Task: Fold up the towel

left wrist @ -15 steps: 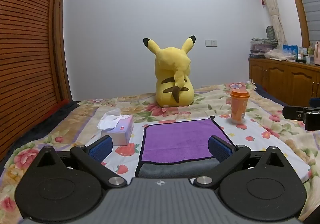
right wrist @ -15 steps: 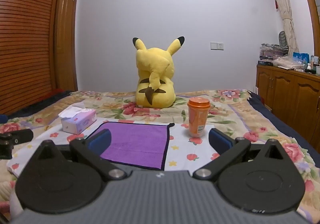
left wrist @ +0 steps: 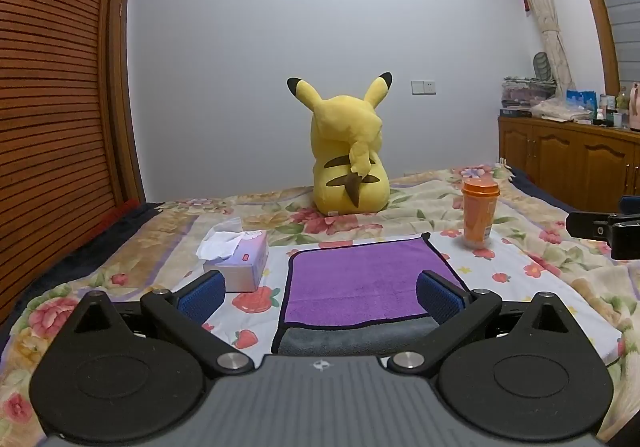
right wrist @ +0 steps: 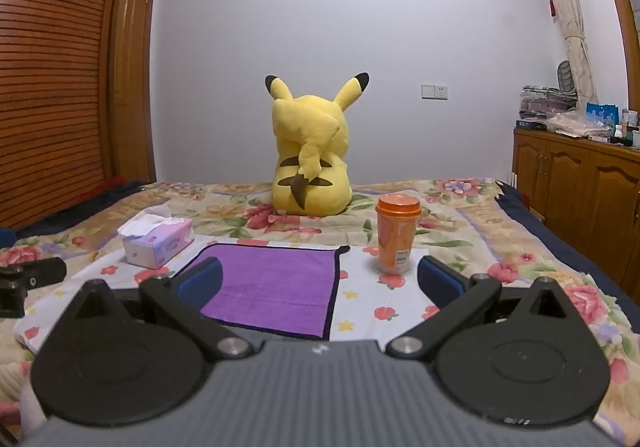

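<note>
dim, even, cool indoor light in both views, with no glare and only soft shadows. strong fisheye bending curves the wardrobe (left wrist: 48,107) and window frame (right wrist: 624,7) at the edges. distance looks slightly soft.

towel (left wrist: 360,279): showing purple with dark edging — a grey underside peeking out at the near edge
plush toy (left wrist: 348,155): wearing yellow, with black ear tips and brown stripes
cup (left wrist: 479,213): showing orange
tissue box (left wrist: 240,261): showing pale lilac
bedspread (left wrist: 532,247): carrying a floral print — pink blooms, strawberries, on cream
gripper pads (right wrist: 202,279): showing blue
</note>
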Tool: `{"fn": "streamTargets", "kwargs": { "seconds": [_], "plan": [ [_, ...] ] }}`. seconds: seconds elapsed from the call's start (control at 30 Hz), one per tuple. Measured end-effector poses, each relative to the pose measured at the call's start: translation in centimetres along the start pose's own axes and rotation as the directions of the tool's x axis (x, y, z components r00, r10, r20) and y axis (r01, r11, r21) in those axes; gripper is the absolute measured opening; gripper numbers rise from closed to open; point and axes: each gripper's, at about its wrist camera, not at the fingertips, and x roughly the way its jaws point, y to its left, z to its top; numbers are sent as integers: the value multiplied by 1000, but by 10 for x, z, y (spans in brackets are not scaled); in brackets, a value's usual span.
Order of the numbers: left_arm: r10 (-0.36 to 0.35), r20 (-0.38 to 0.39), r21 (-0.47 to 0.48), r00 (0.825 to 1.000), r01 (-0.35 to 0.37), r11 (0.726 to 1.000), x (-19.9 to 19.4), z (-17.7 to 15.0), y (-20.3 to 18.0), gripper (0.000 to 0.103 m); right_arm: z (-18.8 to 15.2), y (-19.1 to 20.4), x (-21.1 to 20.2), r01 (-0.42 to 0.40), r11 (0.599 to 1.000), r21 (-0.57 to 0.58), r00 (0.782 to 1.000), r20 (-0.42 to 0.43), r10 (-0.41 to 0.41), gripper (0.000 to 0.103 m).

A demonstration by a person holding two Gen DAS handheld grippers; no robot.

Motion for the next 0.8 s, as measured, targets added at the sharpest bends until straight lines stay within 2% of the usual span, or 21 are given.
{"fn": "streamTargets", "kwargs": {
  "seconds": [0.8],
  "plan": [
    [1, 1, 2, 1000, -1, 1000, 0, 0, 0, 103, 0, -2, 0, 2, 1000, 4, 1000, -4, -2, 103]
  ]
}}
